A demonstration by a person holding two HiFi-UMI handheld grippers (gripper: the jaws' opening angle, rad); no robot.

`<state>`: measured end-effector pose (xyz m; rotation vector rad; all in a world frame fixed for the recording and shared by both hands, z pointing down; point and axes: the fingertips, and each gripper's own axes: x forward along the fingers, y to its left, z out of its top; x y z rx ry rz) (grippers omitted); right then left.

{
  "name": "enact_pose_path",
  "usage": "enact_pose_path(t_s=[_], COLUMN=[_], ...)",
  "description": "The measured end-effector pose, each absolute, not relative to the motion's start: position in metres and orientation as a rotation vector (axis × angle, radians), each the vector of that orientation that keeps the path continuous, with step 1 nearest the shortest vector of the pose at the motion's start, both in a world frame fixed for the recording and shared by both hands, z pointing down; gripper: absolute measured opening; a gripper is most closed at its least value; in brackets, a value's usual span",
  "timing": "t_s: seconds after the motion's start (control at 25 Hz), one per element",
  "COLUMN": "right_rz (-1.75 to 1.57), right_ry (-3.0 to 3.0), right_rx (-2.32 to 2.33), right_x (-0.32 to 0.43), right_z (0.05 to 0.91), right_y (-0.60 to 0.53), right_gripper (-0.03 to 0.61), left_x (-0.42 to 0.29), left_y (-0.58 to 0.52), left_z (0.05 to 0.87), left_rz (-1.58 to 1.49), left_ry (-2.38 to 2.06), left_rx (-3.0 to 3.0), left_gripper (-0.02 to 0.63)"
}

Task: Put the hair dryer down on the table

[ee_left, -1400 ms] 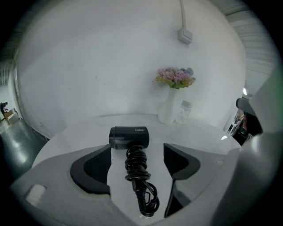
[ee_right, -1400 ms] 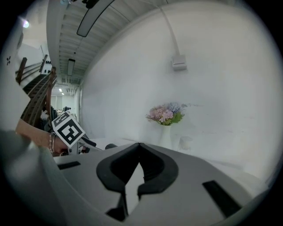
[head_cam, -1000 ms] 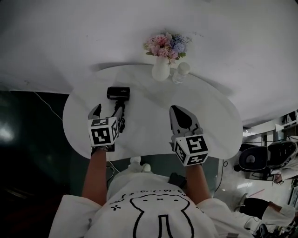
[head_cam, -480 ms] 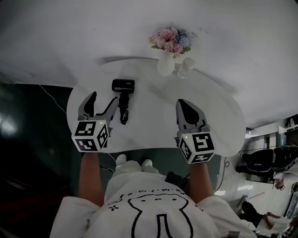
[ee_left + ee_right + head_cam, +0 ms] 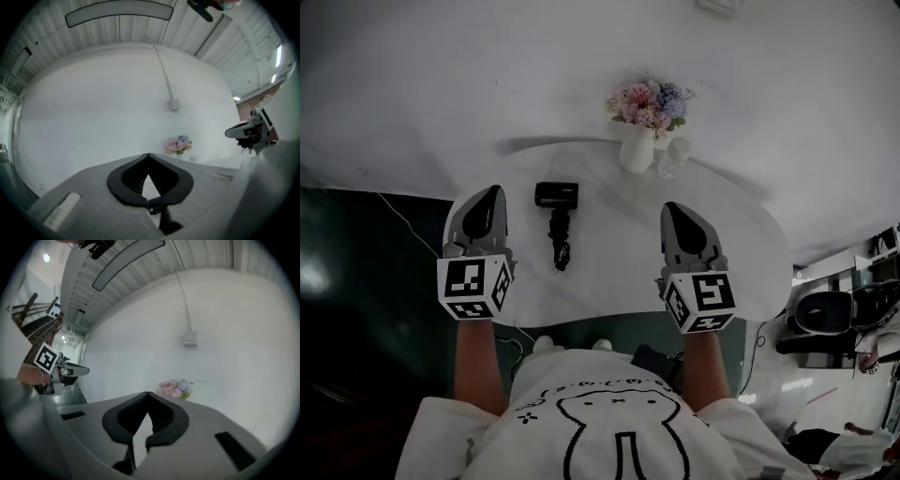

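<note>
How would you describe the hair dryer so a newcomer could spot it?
Find the white oval table. Left of its white vase of pink and blue flowers lies the black hair dryer. It is the only dark thing lying there, cord bundled at its handle.

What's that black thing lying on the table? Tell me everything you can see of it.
It is a hair dryer, black, plastic by its look. It lies flat on the white table, right of the left gripper and apart from it. Its short barrel lies crosswise at the far end, the handle runs from it toward the near edge, and a dark cord is bunched at the handle's end. Only the table touches it.
</note>
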<state>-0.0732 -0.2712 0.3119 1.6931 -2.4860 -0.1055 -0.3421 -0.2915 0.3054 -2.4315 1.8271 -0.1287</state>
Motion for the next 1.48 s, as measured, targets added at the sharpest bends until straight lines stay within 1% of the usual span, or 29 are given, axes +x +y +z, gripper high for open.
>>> enact_pose_path(t_s=[0.32, 0.48, 1.48], right_rz=[-0.306, -0.332, -0.343], right_ry=[-2.488, -2.477, -2.421], right_rx=[1.763, 1.805, 1.838], right_x=[-0.105, -0.115, -0.134], right_z=[0.269, 0.258, 0.254], right_y=[-0.269, -0.266, -0.264], right_gripper=[0.0, 0.0, 0.0], left_x=[-0.367, -0.373, -0.387], left_y=[-0.292, -0.292, -0.297], left_z=[0.258, 0.248, 0.258], left_rz=[-0.054, -0.034, -0.028], left_ry=[1.701, 1.651, 1.616], left_rx=[-2.37, -2.373, -2.438], left_gripper=[0.017, 0.017, 0.017])
